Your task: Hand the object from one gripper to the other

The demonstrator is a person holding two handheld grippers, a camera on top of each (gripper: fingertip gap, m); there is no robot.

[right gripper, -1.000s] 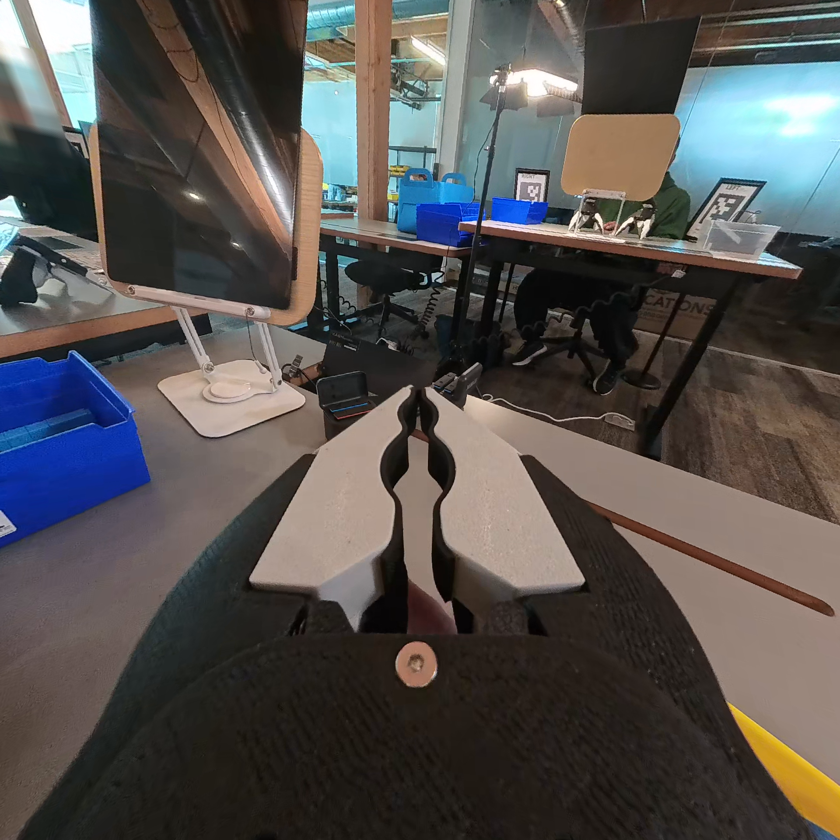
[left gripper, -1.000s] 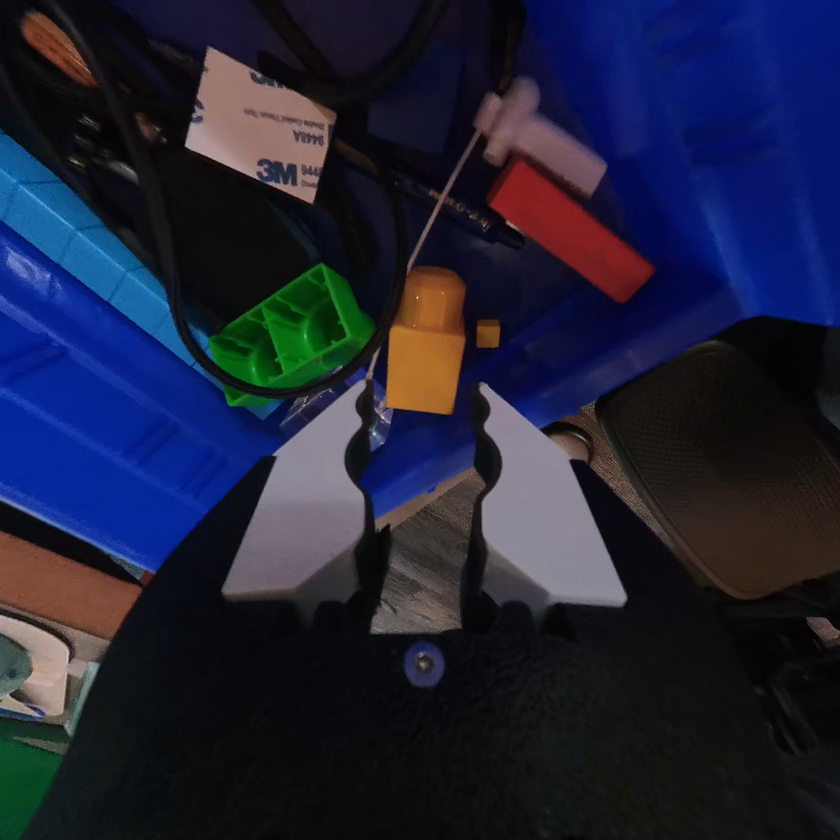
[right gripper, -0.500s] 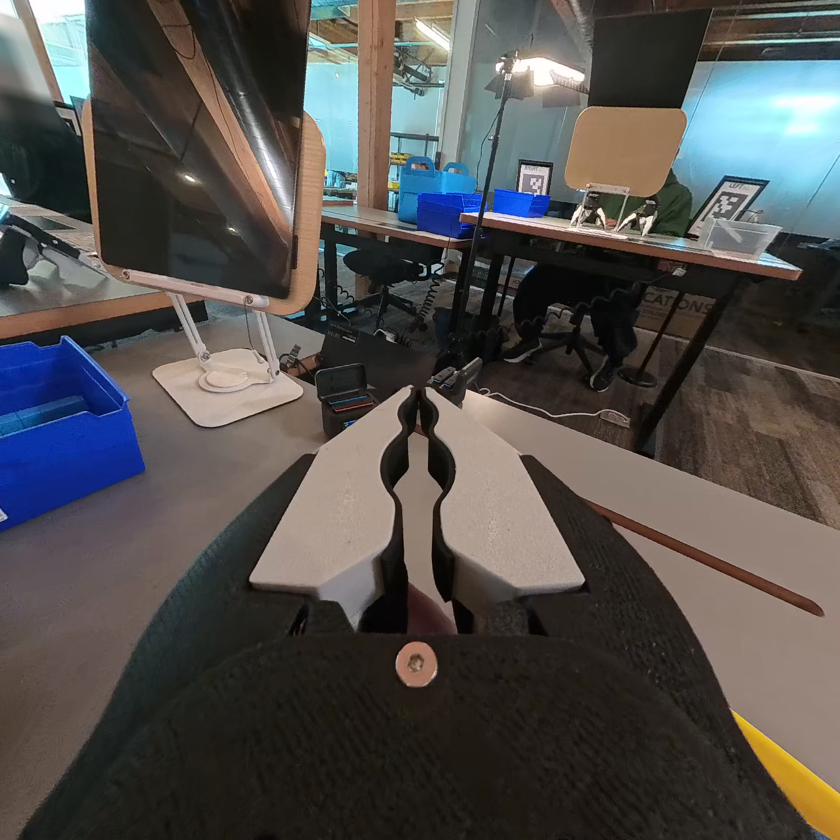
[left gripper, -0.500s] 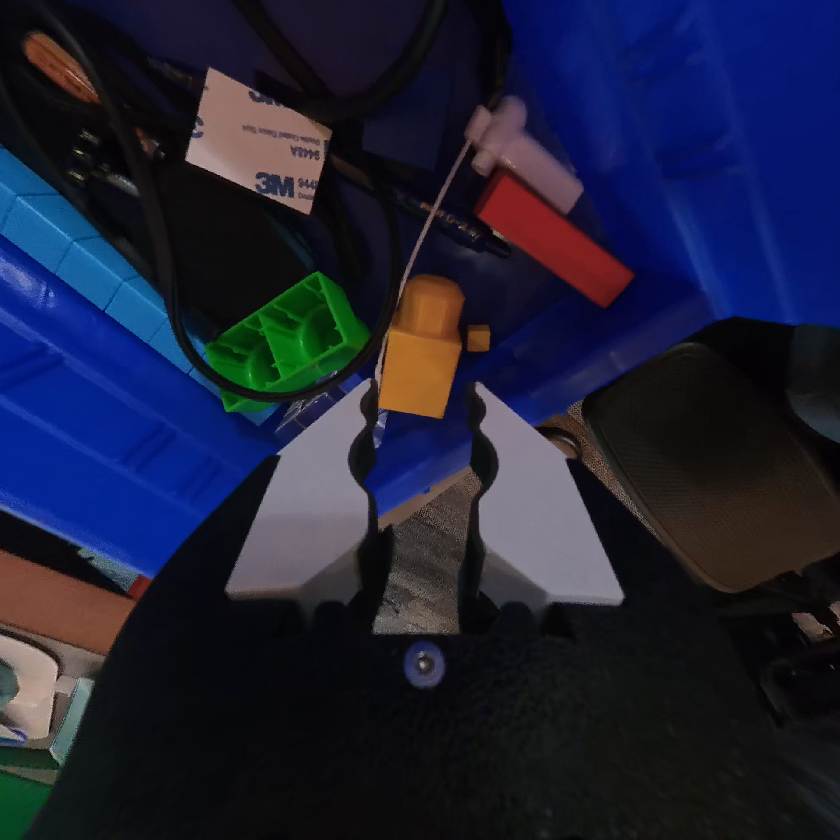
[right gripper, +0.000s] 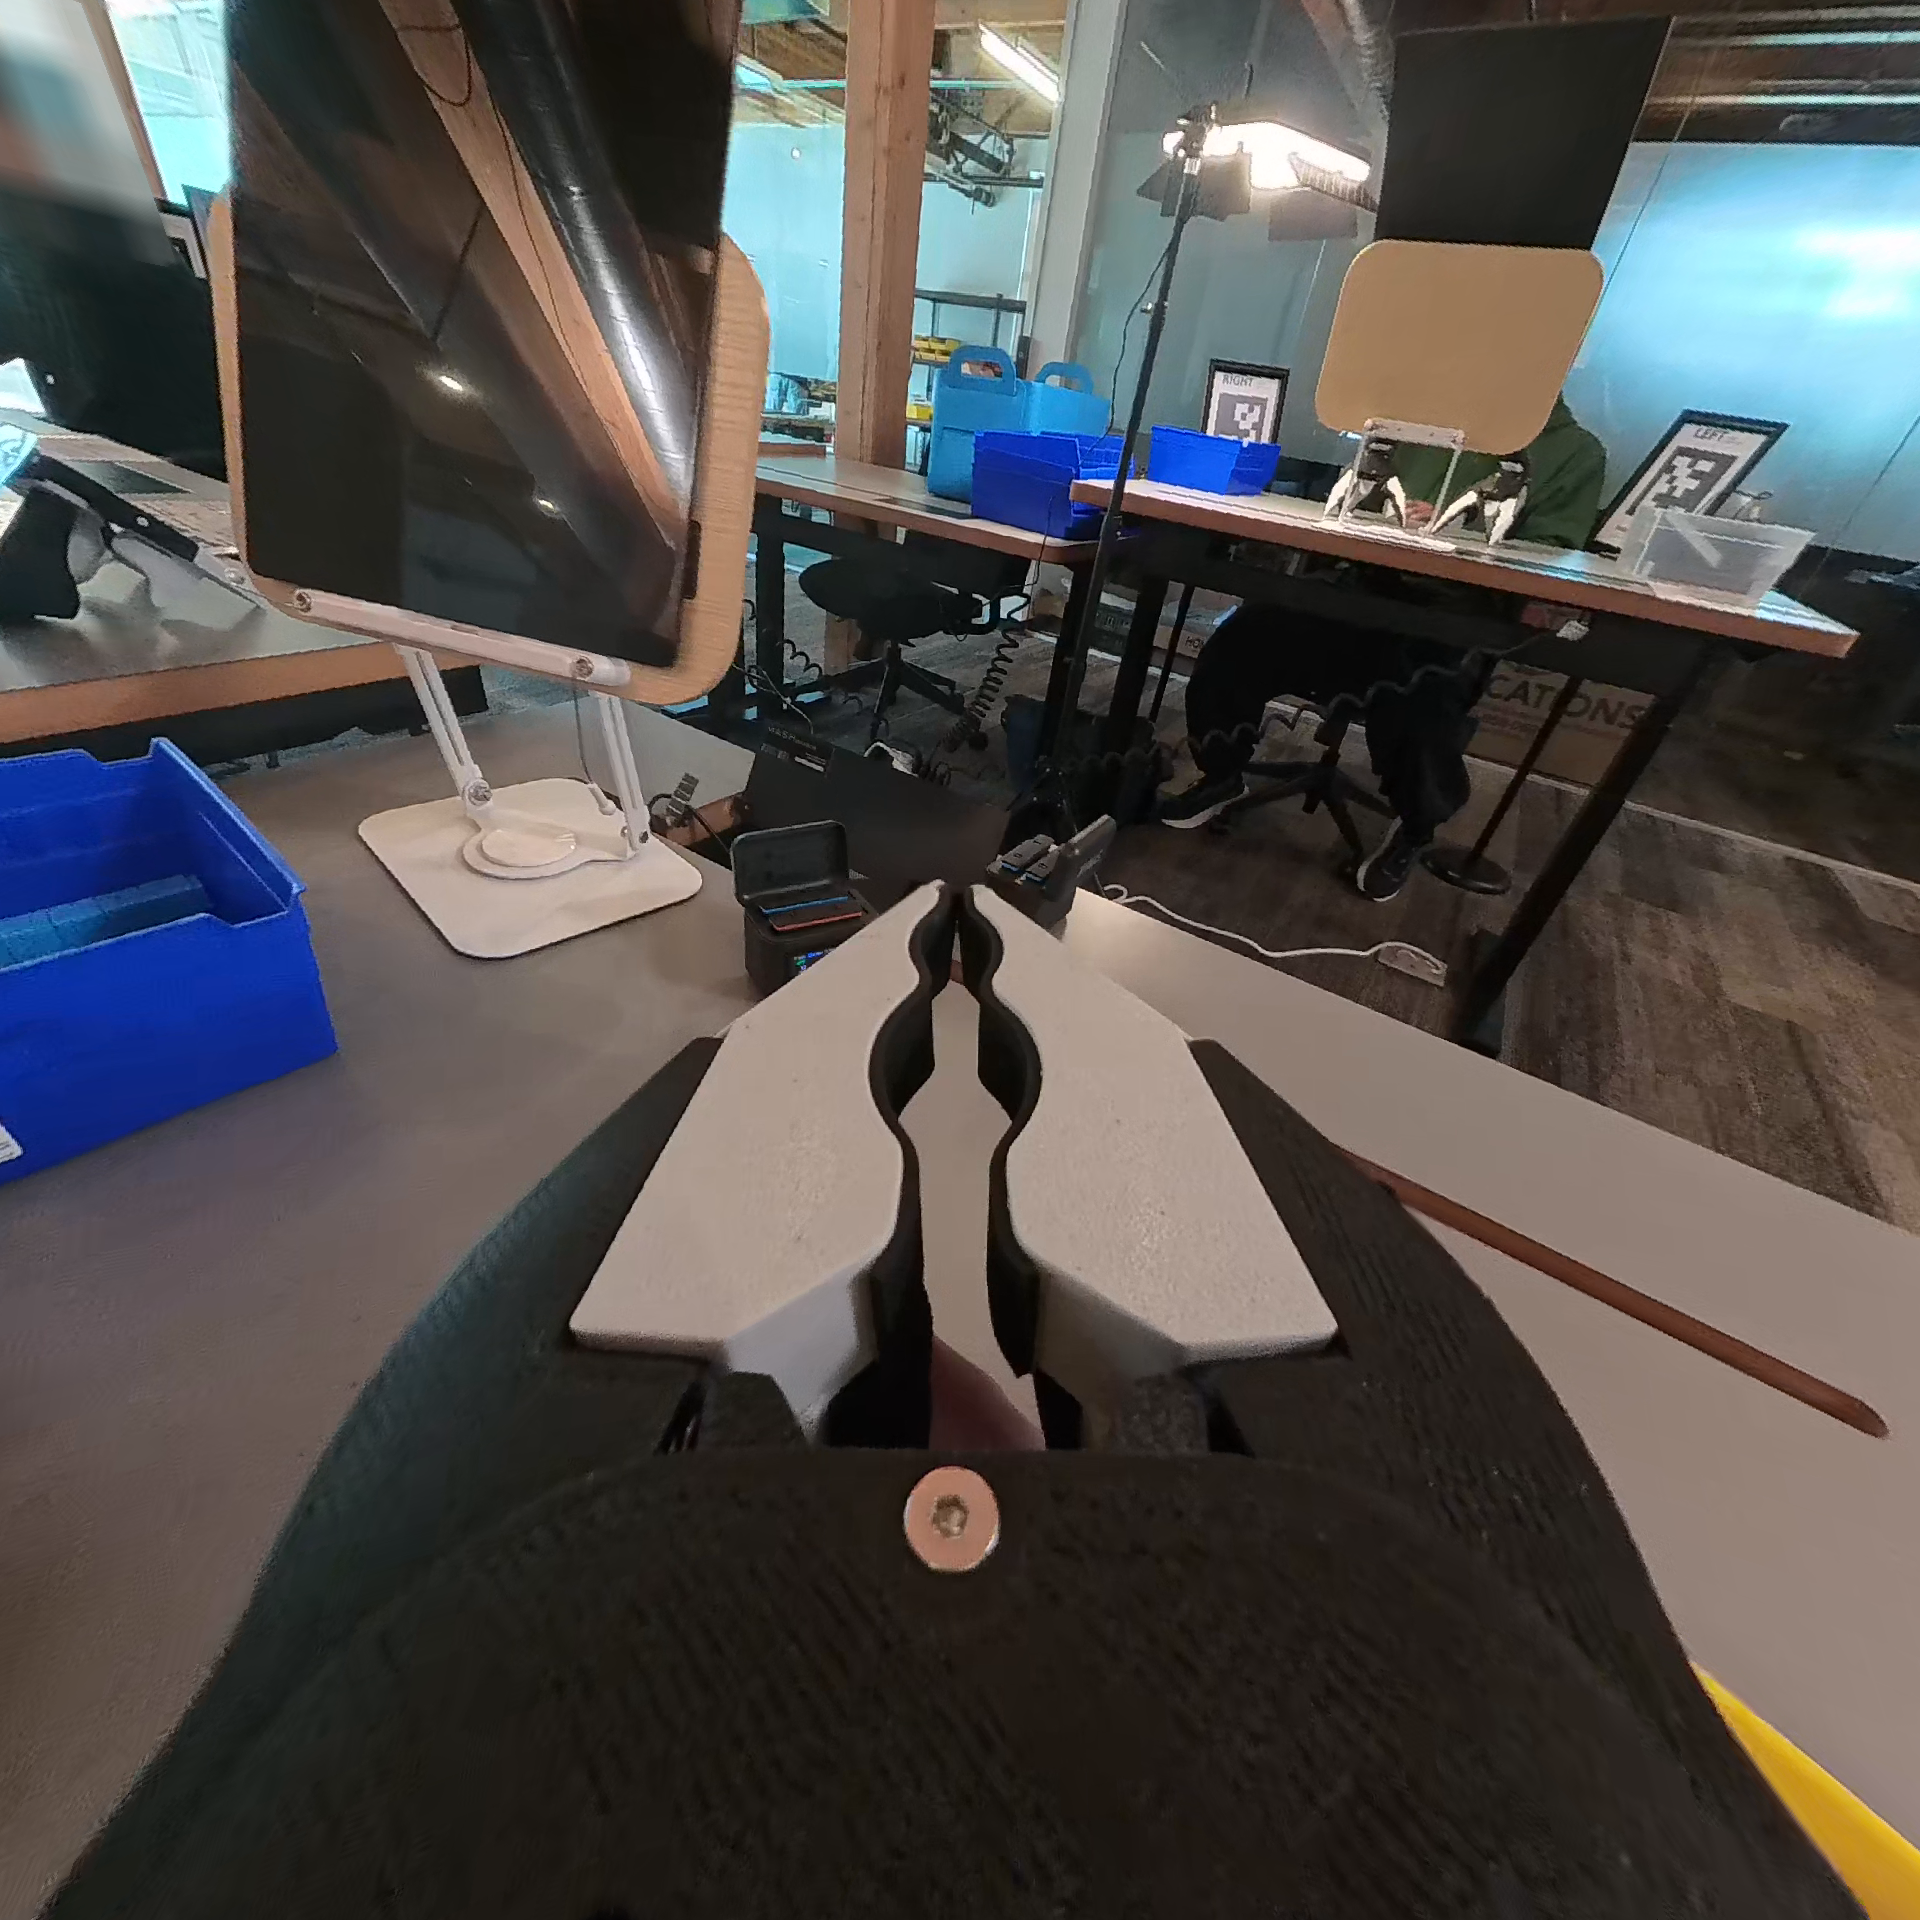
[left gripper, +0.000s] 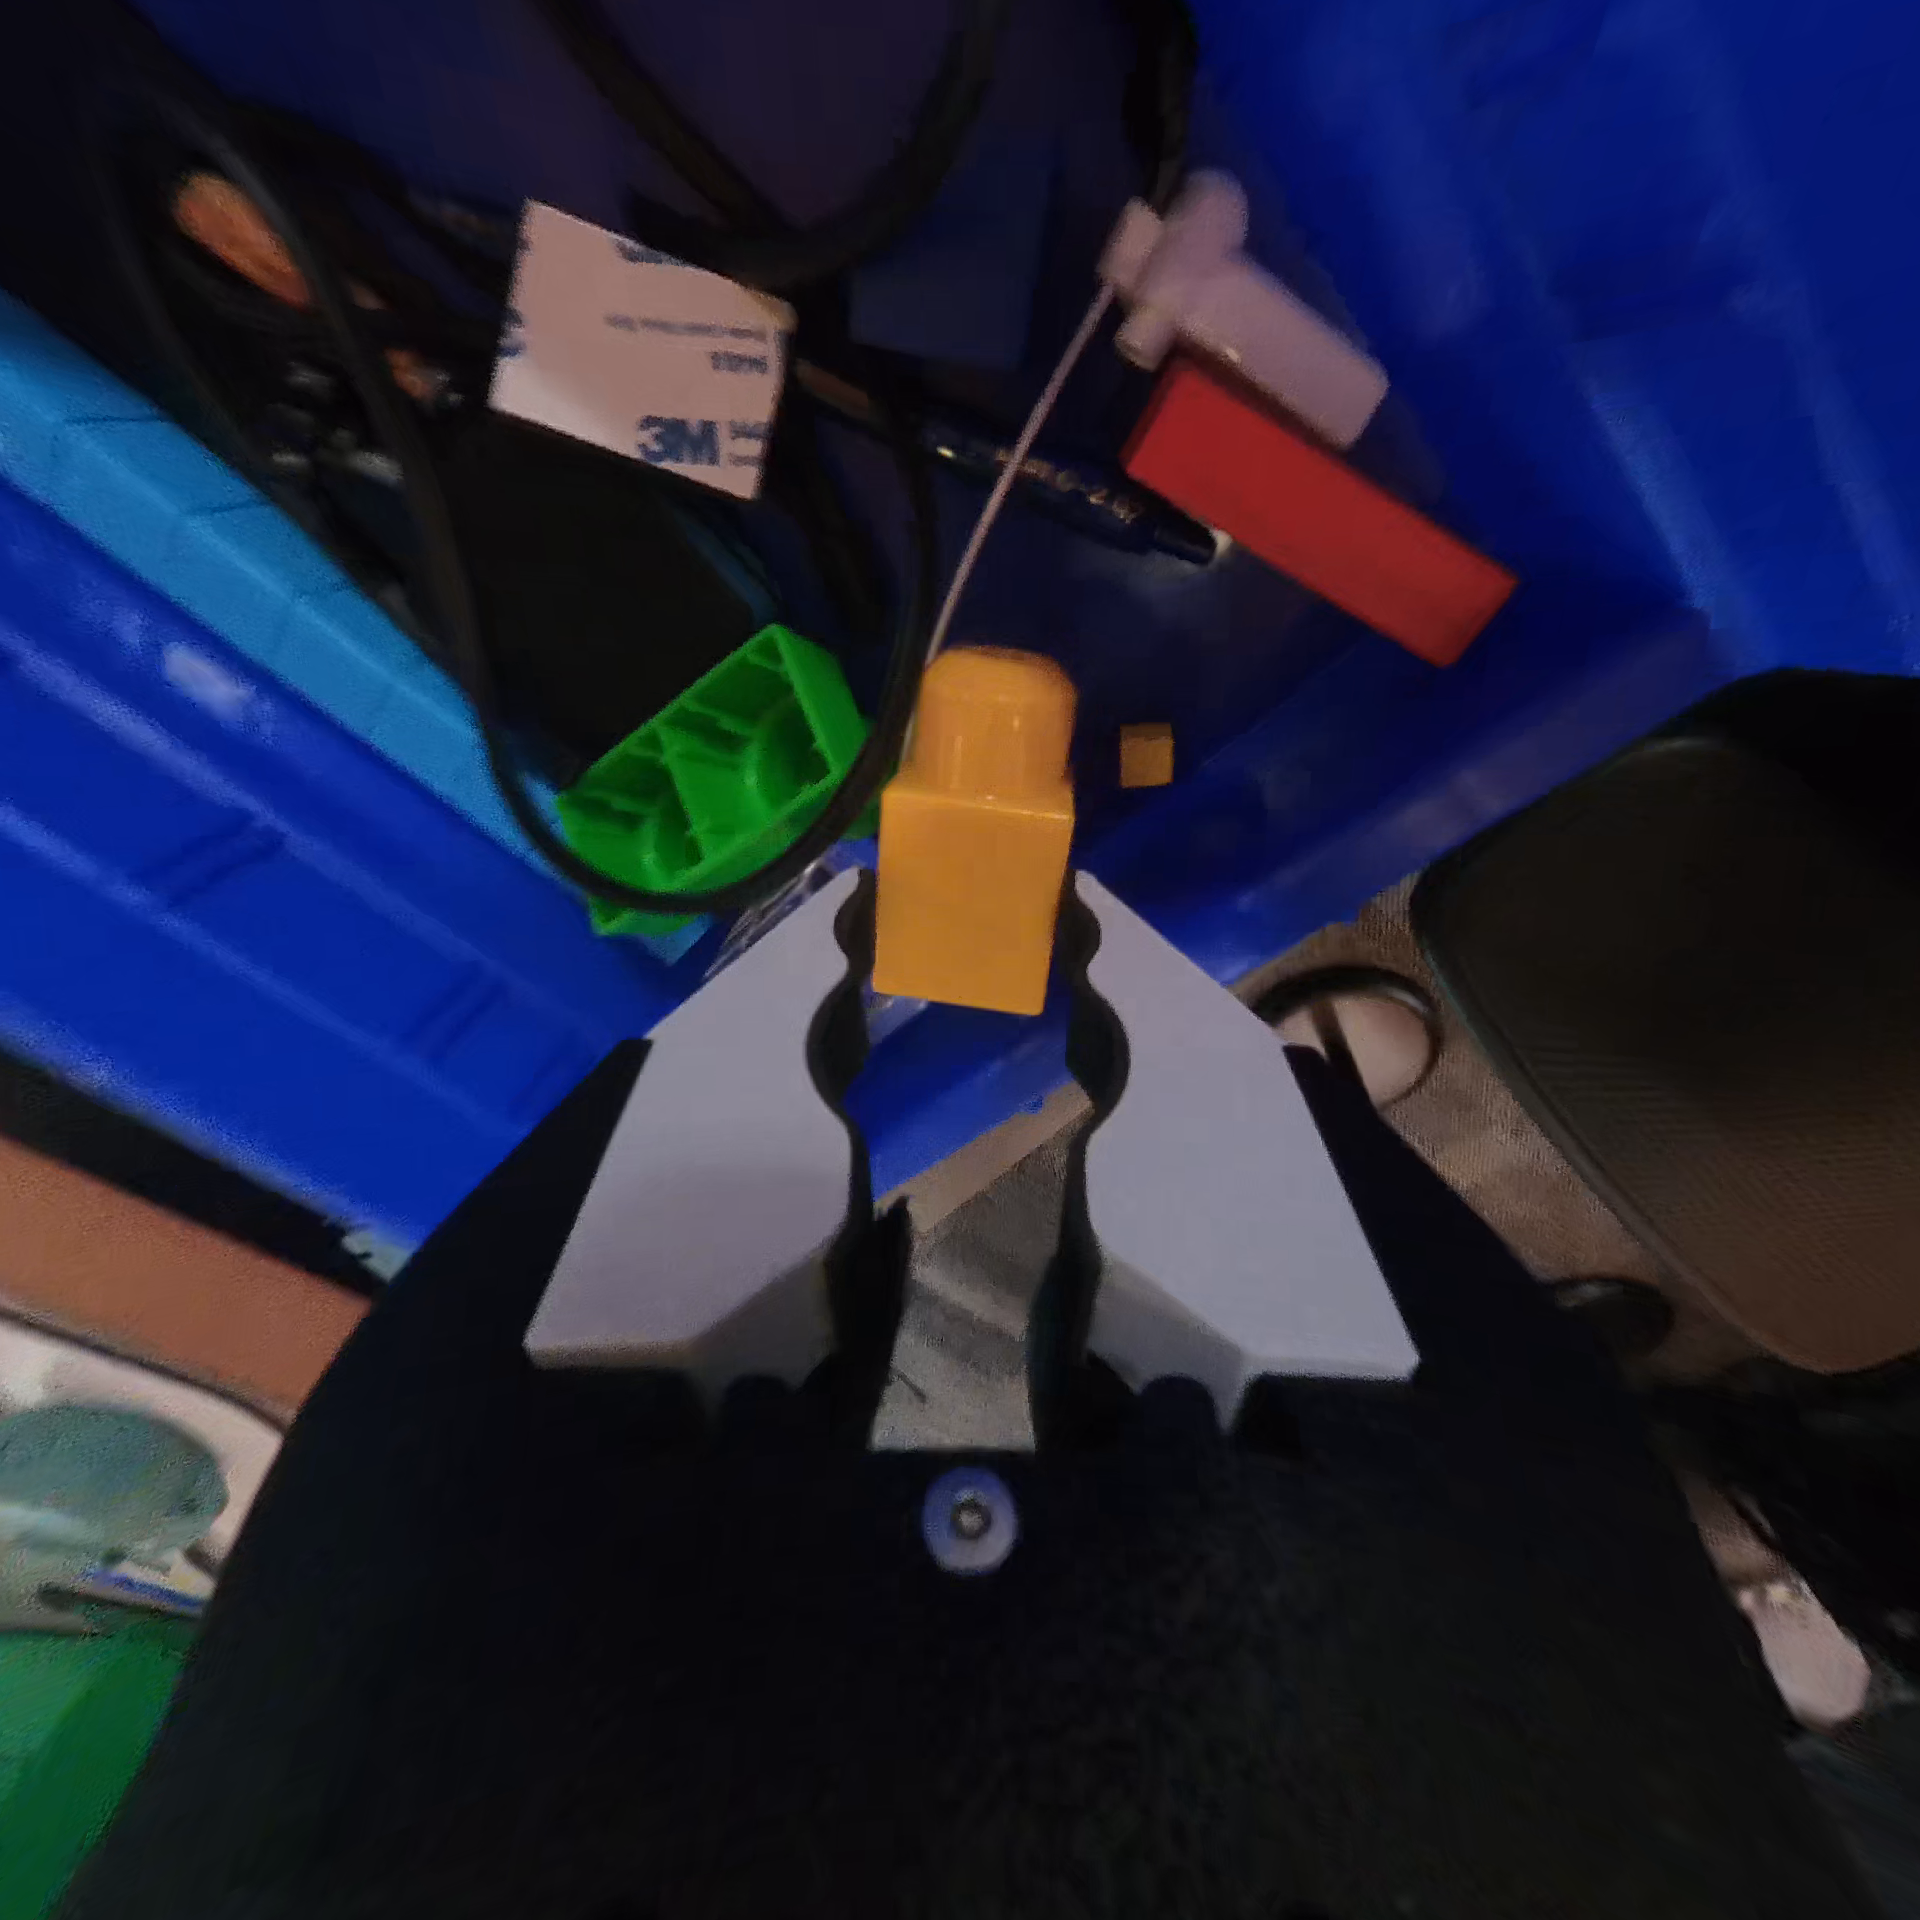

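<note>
Inside the blue bin (left gripper: 1714, 312), left to right: green block (left gripper: 717, 769), orange block (left gripper: 971, 862) at frame centre between the spread left gripper (left gripper: 966, 914) tips, red block (left gripper: 1314, 514). Right gripper (right gripper: 956, 904) is closed, empty.

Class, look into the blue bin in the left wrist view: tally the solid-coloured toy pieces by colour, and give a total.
Orange: 2, the block between the left gripper's fingertips and a small cube
Green: 1, brick
Red: 1, bar
Total: 4
</note>
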